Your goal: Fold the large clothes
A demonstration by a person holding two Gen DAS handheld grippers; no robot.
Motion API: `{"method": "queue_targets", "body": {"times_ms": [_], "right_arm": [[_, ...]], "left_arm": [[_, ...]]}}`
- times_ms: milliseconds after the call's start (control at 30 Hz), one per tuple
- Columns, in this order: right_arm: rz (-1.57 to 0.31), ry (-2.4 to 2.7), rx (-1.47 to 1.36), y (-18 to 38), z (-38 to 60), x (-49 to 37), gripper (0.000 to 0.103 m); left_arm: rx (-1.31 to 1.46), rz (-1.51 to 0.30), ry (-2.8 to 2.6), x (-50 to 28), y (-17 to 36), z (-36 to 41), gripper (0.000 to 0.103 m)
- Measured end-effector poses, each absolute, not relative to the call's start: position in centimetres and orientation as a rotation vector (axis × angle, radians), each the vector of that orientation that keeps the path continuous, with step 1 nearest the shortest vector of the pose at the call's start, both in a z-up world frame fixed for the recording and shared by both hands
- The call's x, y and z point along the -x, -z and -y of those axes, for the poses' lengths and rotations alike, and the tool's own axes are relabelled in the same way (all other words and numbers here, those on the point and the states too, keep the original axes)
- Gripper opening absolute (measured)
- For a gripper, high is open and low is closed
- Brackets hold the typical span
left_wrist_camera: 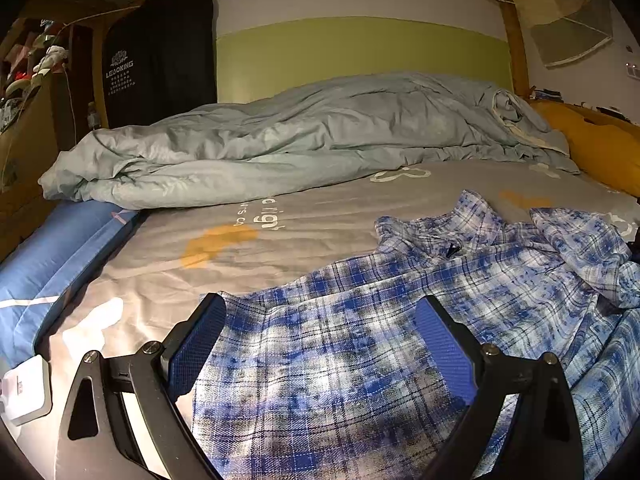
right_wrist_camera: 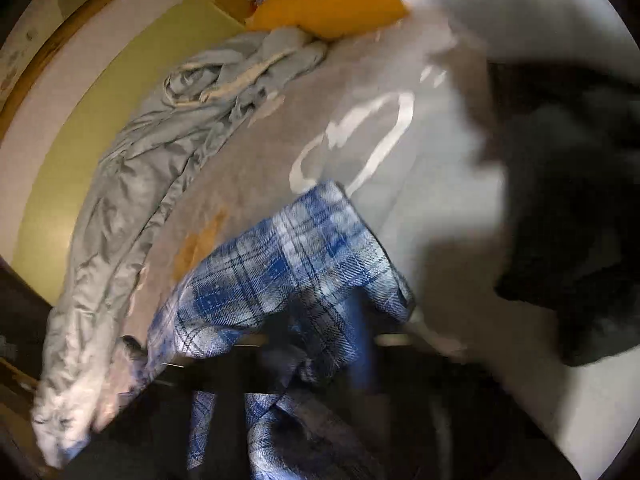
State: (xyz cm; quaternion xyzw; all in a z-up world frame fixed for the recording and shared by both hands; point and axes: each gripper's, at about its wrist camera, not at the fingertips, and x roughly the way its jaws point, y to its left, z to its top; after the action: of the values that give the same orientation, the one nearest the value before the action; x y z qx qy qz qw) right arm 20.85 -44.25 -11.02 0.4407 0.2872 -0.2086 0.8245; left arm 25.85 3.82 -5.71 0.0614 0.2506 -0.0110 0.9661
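1. A home bedroom: a bed fills the room, its grey printed sheet (left_wrist_camera: 320, 216) spread flat from edge to edge.
2. A crumpled pale-blue duvet (left_wrist_camera: 304, 140) lies bunched along the head of the bed, against a green and white headboard panel (left_wrist_camera: 360, 52) in a wooden frame (left_wrist_camera: 514, 40).
3. A blue bolster (left_wrist_camera: 52, 256) runs along the bed's left edge; an orange cushion (left_wrist_camera: 600, 148) sits at its far right corner.
4. A blue plaid shirt (left_wrist_camera: 400, 320) lies on the sheet near the front edge.
5. Cluttered shelves (left_wrist_camera: 28, 64) stand beside the bed's far left corner.
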Motion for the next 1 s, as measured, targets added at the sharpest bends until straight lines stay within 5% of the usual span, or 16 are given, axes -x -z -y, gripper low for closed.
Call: {"method": "queue_targets", "body": {"times_ms": [300, 433, 467, 533, 567, 900, 967, 1000], "right_arm": [[-0.352, -0.04, -0.55, 3.8, 35.2, -20.3, 0.001], [-0.405, 0.275, -0.445, 4.2, 34.6, -20.2, 0.003], [-0.422, 0.301, -0.478, 4.5, 35.5, -20.3, 0.014], [-0.449, 0.377, -0.571, 5.3, 38.4, -20.6, 0.059], [-0.445, 0.396, -0.571, 5.3, 39.5, -20.8, 0.062], [-0.808, 0.429, -0.552, 10.3, 45.8, -25.5, 0.062], [-0.791, 0.399, -0.546, 10.4, 45.6, -25.0, 0.041], [-0.793, 0.371, -0.554, 10.7, 45.4, -25.2, 0.022]], "left_arm": [[-0.125, -0.504, 0.029, -25.7, 5.6, -3.7, 0.095], [-0.126, -0.504, 0.029, -25.7, 5.6, -3.7, 0.095], [-0.125, -0.503, 0.029, -25.7, 5.6, -3.7, 0.095], [-0.127, -0.505, 0.029, -25.7, 5.7, -3.7, 0.095], [-0.129, -0.507, 0.029, -25.7, 5.7, -3.6, 0.095], [-0.155, -0.502, 0.025, -25.4, 5.8, -3.0, 0.095], [-0.167, -0.498, 0.027, -25.3, 5.8, -2.7, 0.095], [-0.172, -0.499, 0.029, -25.3, 5.8, -2.6, 0.095]]}}
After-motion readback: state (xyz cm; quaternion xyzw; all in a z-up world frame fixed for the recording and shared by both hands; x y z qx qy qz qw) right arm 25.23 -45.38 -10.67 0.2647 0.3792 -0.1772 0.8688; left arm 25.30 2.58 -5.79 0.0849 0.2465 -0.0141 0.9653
